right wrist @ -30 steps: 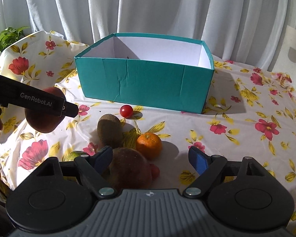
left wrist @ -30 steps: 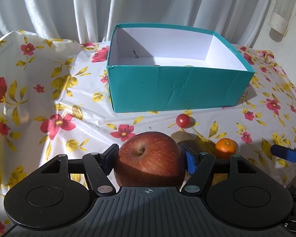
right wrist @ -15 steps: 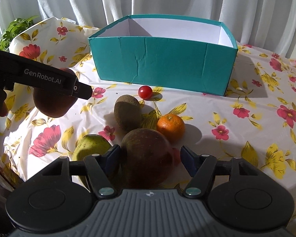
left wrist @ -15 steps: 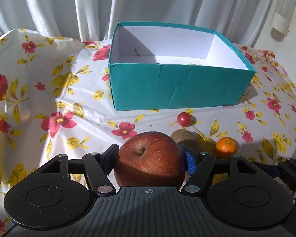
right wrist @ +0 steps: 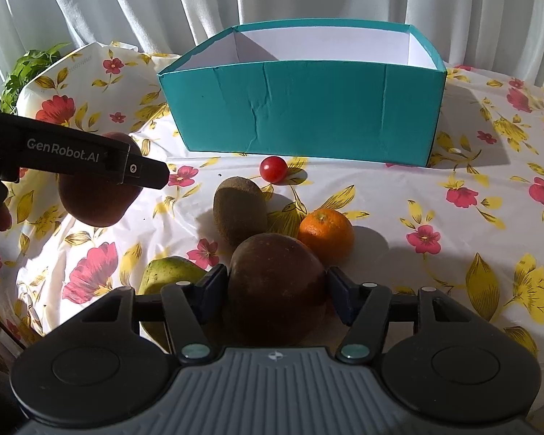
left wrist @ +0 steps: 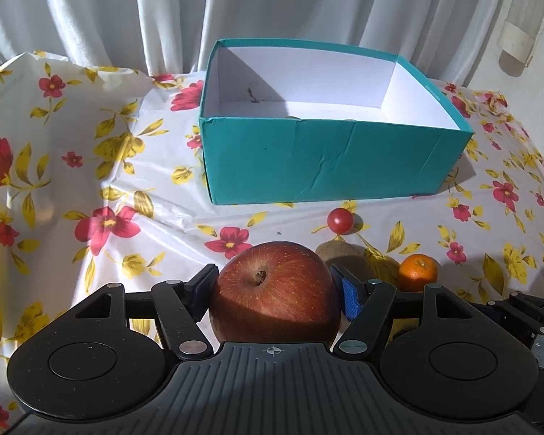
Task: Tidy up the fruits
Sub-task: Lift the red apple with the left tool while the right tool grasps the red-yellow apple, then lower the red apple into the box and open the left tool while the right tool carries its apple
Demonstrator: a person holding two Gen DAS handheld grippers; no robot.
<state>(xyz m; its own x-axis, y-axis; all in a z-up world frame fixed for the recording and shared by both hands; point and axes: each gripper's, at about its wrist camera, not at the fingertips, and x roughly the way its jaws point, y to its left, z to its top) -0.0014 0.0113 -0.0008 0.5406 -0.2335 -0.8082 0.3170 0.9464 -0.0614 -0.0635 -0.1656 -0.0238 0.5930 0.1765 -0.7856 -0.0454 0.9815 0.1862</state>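
My left gripper is shut on a red apple and holds it above the cloth, in front of the teal box; gripper and apple also show at the left of the right wrist view. My right gripper is shut on a dark brown round fruit near the table's front. A kiwi, an orange mandarin, a cherry tomato and a green pear lie on the cloth between the grippers and the teal box.
The floral tablecloth covers the table and bunches up at the far left. White curtains hang behind the box. A green plant stands at the far left edge.
My right gripper has closed its jaws on the dark brown fruit and moved a little nearer the box. My left gripper has kept its hold on the apple and risen slightly.
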